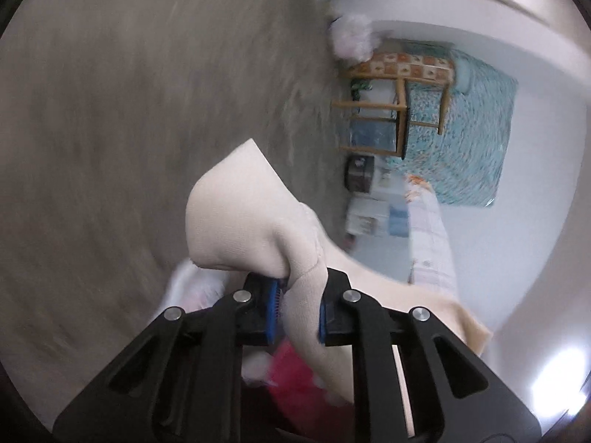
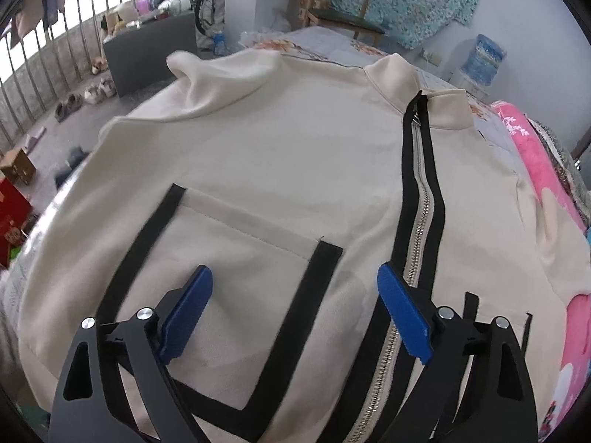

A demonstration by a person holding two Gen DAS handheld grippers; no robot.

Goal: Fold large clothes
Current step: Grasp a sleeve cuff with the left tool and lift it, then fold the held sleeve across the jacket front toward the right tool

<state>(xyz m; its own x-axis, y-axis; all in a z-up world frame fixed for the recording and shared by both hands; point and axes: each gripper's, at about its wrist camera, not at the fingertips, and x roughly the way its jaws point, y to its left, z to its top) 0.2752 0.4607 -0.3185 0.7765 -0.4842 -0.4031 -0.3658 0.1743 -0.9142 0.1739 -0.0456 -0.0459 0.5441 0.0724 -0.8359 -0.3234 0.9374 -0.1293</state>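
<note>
The cream zip-up jacket [image 2: 280,155] lies spread front-up across the bed, collar toward the far wall, its black-taped metal zipper [image 2: 419,199] running down the right of the chest and a black-edged patch pocket [image 2: 236,258] on the near panel. A pink patterned blanket [image 2: 543,184] lies along the bed's right side, beside and partly under the jacket's edge.

The right gripper [image 2: 295,310] hangs over the lower front of the jacket, tilted steeply down, its blue pads [image 2: 186,310] standing well apart with nothing between them; one pad is above the pocket, the other just beside the zipper.

The left gripper [image 1: 297,308] is clamped on a bunched fold of the same cream fabric [image 1: 243,229], the cloth squeezed between its blue pads and bulging out above them. That view is rolled sideways and blurred, so which part of the jacket it holds I cannot tell. Behind it a wooden chair [image 1: 399,110] stands against a teal patterned hanging [image 1: 476,140].
</note>
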